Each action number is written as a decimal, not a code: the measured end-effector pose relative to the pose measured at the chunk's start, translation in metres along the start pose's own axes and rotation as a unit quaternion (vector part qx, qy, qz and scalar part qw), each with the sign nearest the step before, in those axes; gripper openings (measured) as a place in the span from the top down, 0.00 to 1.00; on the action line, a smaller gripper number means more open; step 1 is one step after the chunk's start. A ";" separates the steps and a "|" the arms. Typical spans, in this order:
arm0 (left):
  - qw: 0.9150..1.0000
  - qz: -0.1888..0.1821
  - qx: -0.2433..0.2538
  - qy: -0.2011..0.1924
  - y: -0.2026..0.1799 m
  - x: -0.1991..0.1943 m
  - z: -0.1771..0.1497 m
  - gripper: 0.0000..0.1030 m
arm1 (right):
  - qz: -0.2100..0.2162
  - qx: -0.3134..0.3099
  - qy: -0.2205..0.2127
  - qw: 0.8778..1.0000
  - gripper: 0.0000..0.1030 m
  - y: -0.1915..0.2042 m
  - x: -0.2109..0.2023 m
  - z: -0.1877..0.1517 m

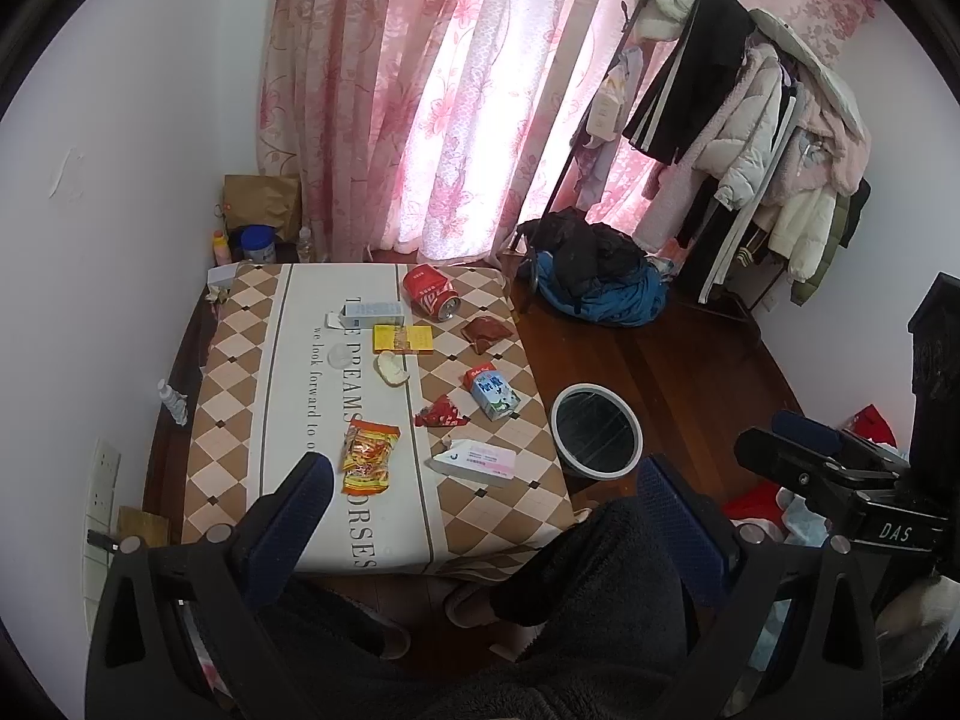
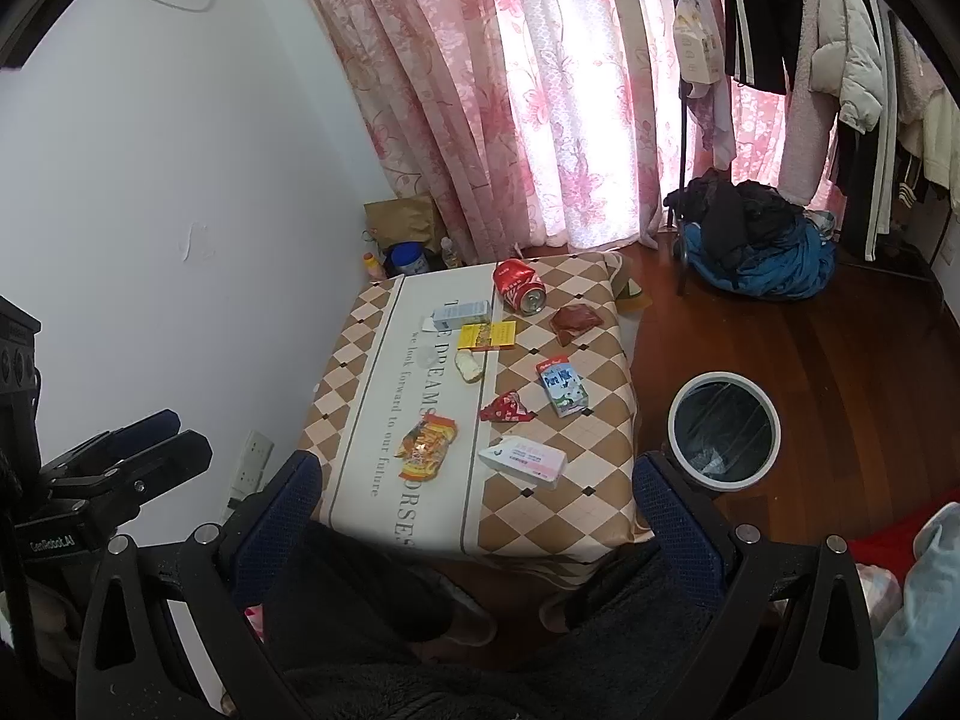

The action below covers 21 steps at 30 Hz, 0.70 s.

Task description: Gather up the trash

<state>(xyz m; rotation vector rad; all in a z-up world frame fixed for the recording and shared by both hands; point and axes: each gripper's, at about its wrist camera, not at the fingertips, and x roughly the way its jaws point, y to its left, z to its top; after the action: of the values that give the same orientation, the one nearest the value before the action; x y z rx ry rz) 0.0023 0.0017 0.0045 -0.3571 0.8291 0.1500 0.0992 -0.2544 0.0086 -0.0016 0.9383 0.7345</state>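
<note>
On the low table [image 2: 360,420], with its checkered cloth, the trash lies scattered and untouched; I hold both tongs back over my lap, nothing collected yet.

Left gripper [image 1: 483,516]: jaws wide, empty. Right gripper [image 2: 477,504]: jaws wide, empty.

Left to right across the cloth:
- Yellow-orange snack wrapper [image 2: 427,443], nearest me, crinkled foil. Light, slippery, flattens under a pinch. I judge an edge grab works best.
- Pale blue box [image 2: 461,312] at the far side, with the yellow flat box [image 2: 487,336] just beside it and a whitish crumpled scrap [image 2: 469,367] in front. Cardboard, stiff enough to take across the narrow faces.
- Red crumpled wrapper [image 2: 507,408], mid-table. Soft; pinch the raised fold.
- Red can [image 2: 519,285], on its side at the far edge, open end toward me. Rigid but round, so it may roll. Grip across the body.
- White-pink carton [image 2: 523,461], lying flat, near edge.
- Milk carton [image 2: 561,387], blue and white, lying flat. Contents unknown, possibly heavier.
- Dark red pouch [image 2: 577,323], limp.

Bin [image 2: 774,408]: on the floor right of the table, round, white rim, dark liner, open top.
</note>
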 end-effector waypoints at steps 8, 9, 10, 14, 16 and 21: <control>1.000 0.000 0.000 0.000 0.000 0.000 0.000 0.00 | 0.001 0.001 0.001 1.000 0.00 0.000 0.003 0.000; 1.000 0.001 0.000 -0.001 0.000 0.000 0.000 0.00 | 0.001 0.001 0.002 1.000 0.00 0.000 0.003 -0.001; 1.000 0.001 0.000 0.000 0.000 0.000 0.000 0.00 | 0.002 0.001 0.002 1.000 0.00 0.000 0.003 -0.001; 1.000 0.000 0.001 0.000 0.000 0.000 -0.001 0.00 | 0.002 0.000 0.002 1.000 0.00 0.001 0.004 -0.001; 1.000 0.000 0.000 0.000 0.000 0.000 0.000 0.00 | 0.001 0.000 0.002 1.000 0.00 0.001 0.004 -0.001; 1.000 0.000 0.000 0.000 0.000 0.000 0.000 0.00 | 0.002 0.001 0.003 1.000 0.00 0.001 0.004 -0.001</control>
<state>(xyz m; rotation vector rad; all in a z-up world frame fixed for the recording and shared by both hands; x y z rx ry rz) 0.0019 0.0018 0.0043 -0.3577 0.8287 0.1504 0.0997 -0.2514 0.0056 -0.0006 0.9442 0.7377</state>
